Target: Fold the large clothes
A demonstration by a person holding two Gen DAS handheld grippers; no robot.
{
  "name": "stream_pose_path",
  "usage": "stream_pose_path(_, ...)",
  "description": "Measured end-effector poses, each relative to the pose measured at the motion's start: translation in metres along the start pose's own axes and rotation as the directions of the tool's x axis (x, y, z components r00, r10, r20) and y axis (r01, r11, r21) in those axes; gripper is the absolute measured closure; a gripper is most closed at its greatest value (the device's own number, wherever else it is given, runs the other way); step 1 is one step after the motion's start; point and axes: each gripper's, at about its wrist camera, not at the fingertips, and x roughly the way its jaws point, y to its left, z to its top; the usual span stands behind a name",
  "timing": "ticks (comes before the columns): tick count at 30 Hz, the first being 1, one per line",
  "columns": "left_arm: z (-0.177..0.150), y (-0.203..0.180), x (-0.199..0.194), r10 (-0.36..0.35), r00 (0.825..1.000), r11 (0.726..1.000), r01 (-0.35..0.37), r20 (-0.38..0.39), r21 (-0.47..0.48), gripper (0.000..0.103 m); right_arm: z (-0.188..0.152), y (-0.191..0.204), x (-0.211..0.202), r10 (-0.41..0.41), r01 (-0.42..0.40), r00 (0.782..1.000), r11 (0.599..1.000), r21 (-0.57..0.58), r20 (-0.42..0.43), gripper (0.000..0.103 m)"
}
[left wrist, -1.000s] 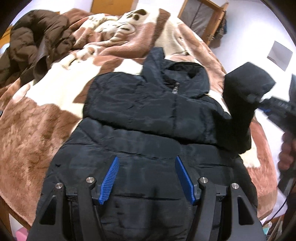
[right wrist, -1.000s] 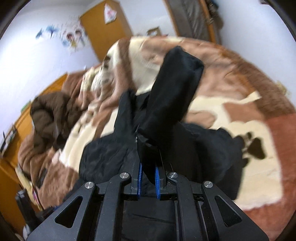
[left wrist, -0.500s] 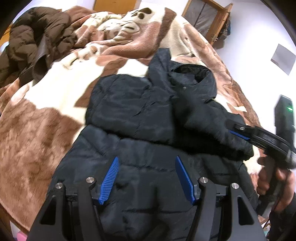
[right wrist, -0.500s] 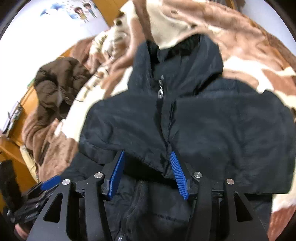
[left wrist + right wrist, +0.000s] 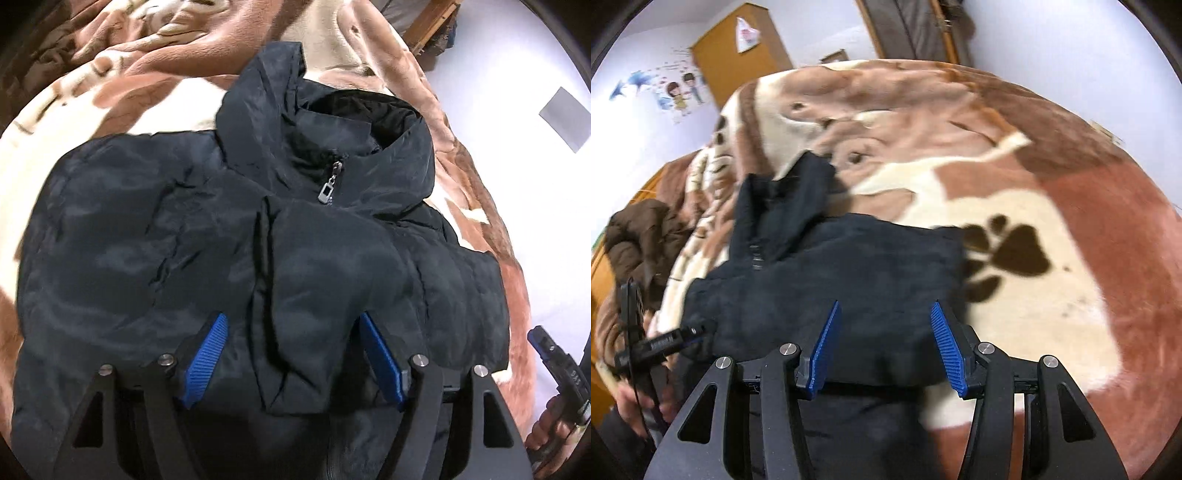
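Bare blanket (image 5: 1052,229) right of the black jacket (image 5: 849,280) gives free passage — a brown coat (image 5: 639,236) blocks the far left.

One black puffer jacket (image 5: 229,236), one zipper pull (image 5: 327,192). One brown coat (image 5: 642,236) (bunched at the bed's far side). One patterned blanket (image 5: 1052,206). Two tools: left (image 5: 291,360), right (image 5: 882,347). One paw print (image 5: 1008,251).

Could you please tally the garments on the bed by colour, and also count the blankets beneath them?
Black jacket: 1
Brown jacket: 1
Brown and cream blanket: 1
Total: 3 things, 2 of them garments
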Motion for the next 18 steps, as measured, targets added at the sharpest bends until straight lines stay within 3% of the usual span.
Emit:
stream_pose_path(1, 0.001, -0.003, -0.002, -0.003, 1.0, 1.0, 0.003, 0.004, 0.02, 0.072, 0.001, -0.002, 0.005, -0.005, 0.005, 1.0, 1.0, -0.006, -0.009, 0.064)
stream_pose_path(2, 0.001, -0.005, -0.005, 0.008, 1.0, 0.999, -0.009, 0.01, 0.037, 0.087, 0.002, 0.001, 0.012, -0.013, 0.012, 1.0, 1.0, -0.019, -0.014, 0.072)
stream_pose_path(4, 0.003, -0.004, -0.021, 0.026, 0.997, 0.998, -0.03, 0.074, 0.05, 0.091, 0.004, 0.008, 0.022, -0.012, 0.012, 1.0, 0.999, -0.042, -0.015, 0.08)
stream_pose_path(6, 0.003, 0.0, -0.03, 0.077, 0.99, 0.994, -0.085, 0.122, 0.062, 0.091, 0.003, 0.016, 0.034, 0.002, -0.003, 1.0, 0.998, -0.062, -0.018, 0.082)
stream_pose_path(8, 0.005, 0.011, -0.026, 0.122, 0.985, 0.99, -0.129, 0.12, 0.049, 0.091, 0.002, 0.029, 0.052, 0.011, -0.014, 0.999, 0.996, -0.085, -0.037, 0.082)
stream_pose_path(11, 0.002, 0.027, -0.011, 0.133, 0.987, 0.99, -0.136, 0.093, 0.024, 0.091, -0.006, 0.035, 0.08, 0.007, -0.019, 0.995, 0.993, -0.113, -0.098, 0.082)
stream_pose_path(15, -0.007, 0.021, 0.008, 0.182, 0.978, 0.977, -0.192, 0.103, 0.097, 0.09, -0.018, 0.036, 0.111, -0.026, 0.002, 0.989, 0.987, -0.16, -0.148, 0.084)
stream_pose_path(18, -0.006, 0.019, 0.013, 0.198, 0.975, 0.973, -0.208, 0.099, 0.101, 0.089, -0.017, 0.037, 0.116, -0.043, 0.013, 0.986, 0.984, -0.18, -0.163, 0.084)
